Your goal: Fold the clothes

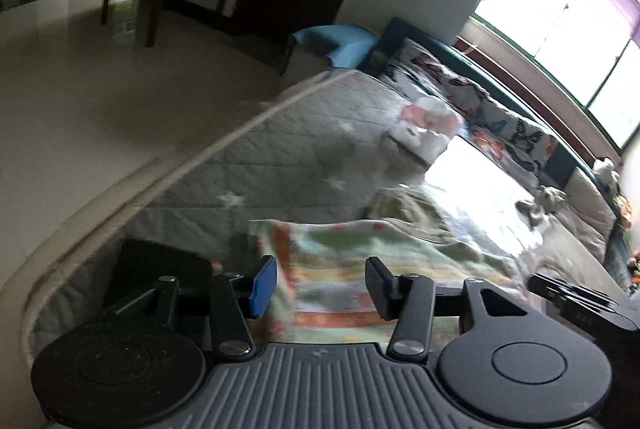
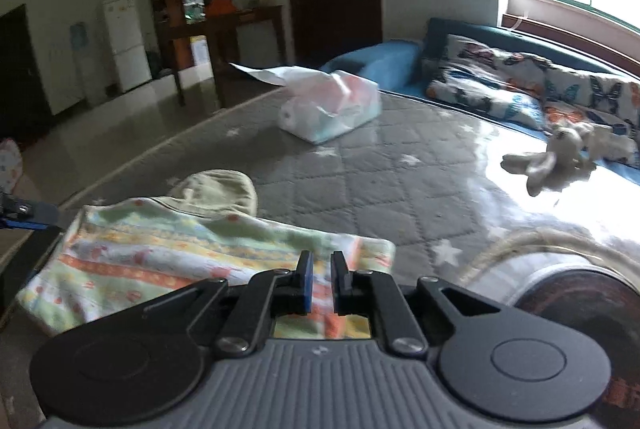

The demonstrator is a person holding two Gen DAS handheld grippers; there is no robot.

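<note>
Left gripper (image 1: 322, 287) stands parted over the near edge of the striped pastel cotton garment (image 2: 192, 261), gripping nothing. Right gripper (image 2: 321, 279) (jaws nearly together) hovers just beside that garment's other corner, apparently between folds. It lies flat on the grey quilted bed (image 2: 400, 157), likely smoothed for creasing.

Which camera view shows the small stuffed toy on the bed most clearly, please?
The right wrist view: the stuffed toy lies sharp and whole beside the butterfly pillows. In the left wrist view it is small, blurred and washed out by window glare.
</note>
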